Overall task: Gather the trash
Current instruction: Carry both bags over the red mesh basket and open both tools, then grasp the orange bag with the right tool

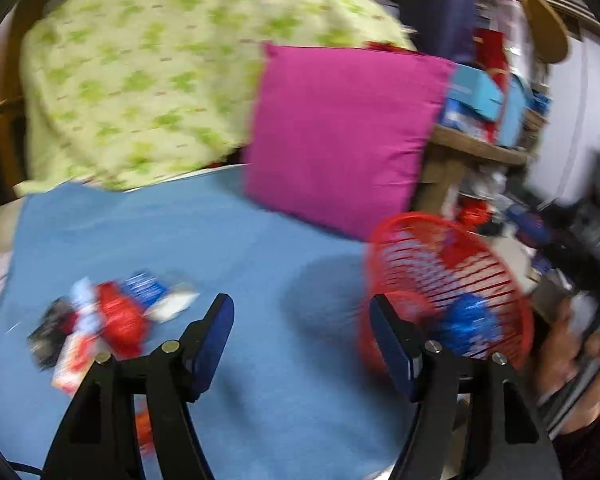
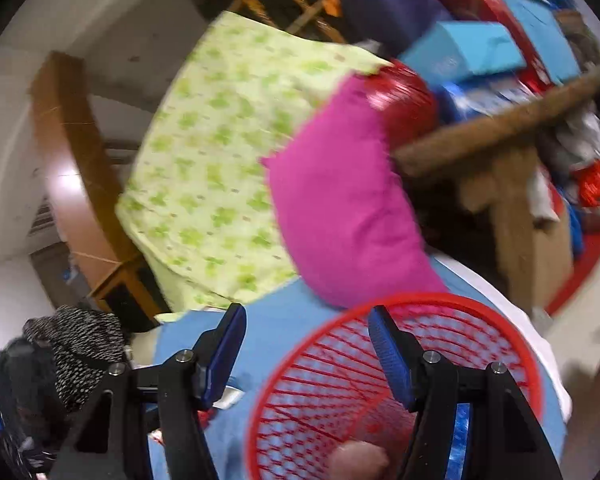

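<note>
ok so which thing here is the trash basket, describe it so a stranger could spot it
Start at the blue bedsheet and go to the magenta cushion propped at its far side. Just in front of the cushion sits the basket, a round one of open red plastic lattice with a blue wrapper inside. Nothing else nearby is see-through mesh.

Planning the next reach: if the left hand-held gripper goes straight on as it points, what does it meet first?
Probably the blue bedsheet, bare ahead of the left hand-held gripper; farther on stands the magenta cushion. Blur leaves depth unsure.
</note>
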The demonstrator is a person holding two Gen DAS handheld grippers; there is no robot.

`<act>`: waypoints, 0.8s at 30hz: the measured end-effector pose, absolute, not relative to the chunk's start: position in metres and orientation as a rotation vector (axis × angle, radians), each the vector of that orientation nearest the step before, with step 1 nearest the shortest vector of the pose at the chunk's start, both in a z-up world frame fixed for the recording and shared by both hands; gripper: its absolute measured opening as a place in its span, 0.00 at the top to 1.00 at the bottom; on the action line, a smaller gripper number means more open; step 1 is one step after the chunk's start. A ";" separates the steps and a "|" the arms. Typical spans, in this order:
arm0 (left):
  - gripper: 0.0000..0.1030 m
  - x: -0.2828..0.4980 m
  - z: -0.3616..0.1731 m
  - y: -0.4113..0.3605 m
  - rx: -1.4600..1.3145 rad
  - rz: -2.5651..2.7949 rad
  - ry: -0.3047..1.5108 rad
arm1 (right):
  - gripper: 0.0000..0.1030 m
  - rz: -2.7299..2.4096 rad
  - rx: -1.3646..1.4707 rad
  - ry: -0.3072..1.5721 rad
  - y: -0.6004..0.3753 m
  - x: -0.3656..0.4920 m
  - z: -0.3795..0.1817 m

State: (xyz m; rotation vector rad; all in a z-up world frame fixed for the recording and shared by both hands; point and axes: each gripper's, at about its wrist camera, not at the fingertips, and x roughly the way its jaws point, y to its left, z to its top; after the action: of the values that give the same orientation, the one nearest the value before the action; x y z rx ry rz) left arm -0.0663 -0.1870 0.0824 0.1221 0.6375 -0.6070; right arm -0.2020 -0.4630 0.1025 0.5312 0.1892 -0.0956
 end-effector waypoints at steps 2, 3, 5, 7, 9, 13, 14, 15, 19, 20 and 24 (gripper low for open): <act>0.30 -0.060 0.071 -0.149 0.107 -0.528 0.656 | 0.34 -0.049 0.507 0.154 -0.444 -0.199 0.110; 0.30 -0.056 0.065 -0.127 0.094 -0.483 0.669 | 0.34 -0.020 0.494 0.139 -0.432 -0.197 0.114; 0.30 -0.048 0.054 -0.083 0.081 -0.379 0.686 | 0.34 0.045 0.457 0.128 -0.406 -0.190 0.119; 0.30 -0.043 0.046 -0.047 0.069 -0.290 0.699 | 0.34 0.091 0.411 0.144 -0.380 -0.180 0.120; 0.30 -0.038 0.040 -0.011 0.036 -0.222 0.711 | 0.34 0.141 0.358 0.193 -0.349 -0.164 0.116; 0.30 -0.031 0.028 0.037 -0.036 -0.134 0.726 | 0.34 0.247 0.282 0.391 -0.288 -0.121 0.094; 0.30 -0.029 0.024 0.047 -0.058 -0.119 0.730 | 0.34 0.270 0.268 0.459 -0.272 -0.108 0.085; 0.30 -0.027 0.020 0.052 -0.069 -0.110 0.733 | 0.34 0.300 0.269 0.551 -0.257 -0.094 0.071; 0.30 -0.025 0.001 0.063 -0.074 -0.093 0.750 | 0.39 0.379 0.357 0.847 -0.216 -0.053 0.014; 0.30 -0.024 -0.003 0.064 -0.071 -0.093 0.756 | 0.43 0.385 0.373 0.912 -0.208 -0.045 0.000; 0.30 -0.021 -0.009 0.067 -0.087 -0.126 0.764 | 0.43 0.374 0.511 1.077 -0.199 -0.024 -0.047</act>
State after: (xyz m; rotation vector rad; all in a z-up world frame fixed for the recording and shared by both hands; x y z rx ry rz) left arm -0.0207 0.0669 -0.0092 -0.0868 0.7641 -0.1263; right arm -0.0240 -0.1985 -0.0465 0.5109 1.0767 0.3737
